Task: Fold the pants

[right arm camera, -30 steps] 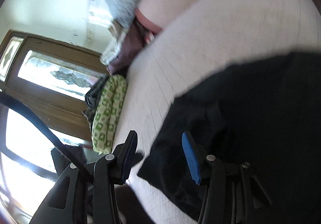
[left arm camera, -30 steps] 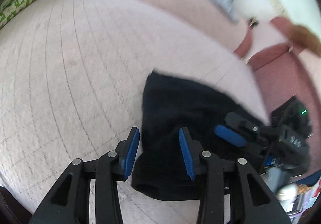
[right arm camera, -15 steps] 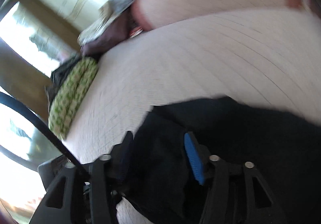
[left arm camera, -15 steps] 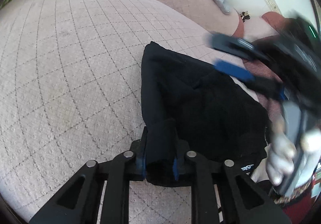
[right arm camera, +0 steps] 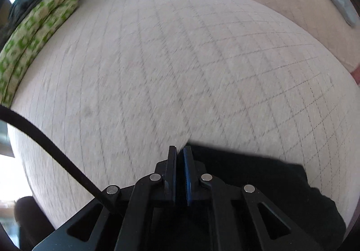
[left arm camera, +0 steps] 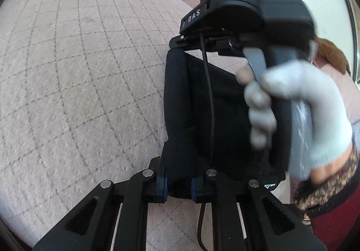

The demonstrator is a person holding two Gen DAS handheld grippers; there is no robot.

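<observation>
A quilted, diamond-stitched sofa seat [left arm camera: 78,71] fills most of both views, pale pink-beige and bare across its wide middle. On its right part, as seen from the left wrist camera, the black pants [left arm camera: 216,116] are spread as a long dark band running away from the lens, one long edge rolled into a thick fold.

The near end of that band is pinched in the left claw [left arm camera: 177,183], whose blue-padded fingers [left arm camera: 161,184] are closed onto a bunched wad of the cloth, the claw being held low and pointed forward along the garment.

The far end of the pants is met by the right claw [left arm camera: 202,45], which is reached in from above and angled down onto the fabric's far edge. Its handle is gripped by a hand in a light grey glove [left arm camera: 299,114], the fingers wrapped round the grip and blurred. A thin black cable [left arm camera: 208,93] is hung from it across the cloth.

In the right wrist view, the right claw's fingers are seen pressed nearly together, with the pants' black edge lying at and beneath their tips. A green-patterned cloth [right arm camera: 33,33] is lain along the seat's far left edge.
</observation>
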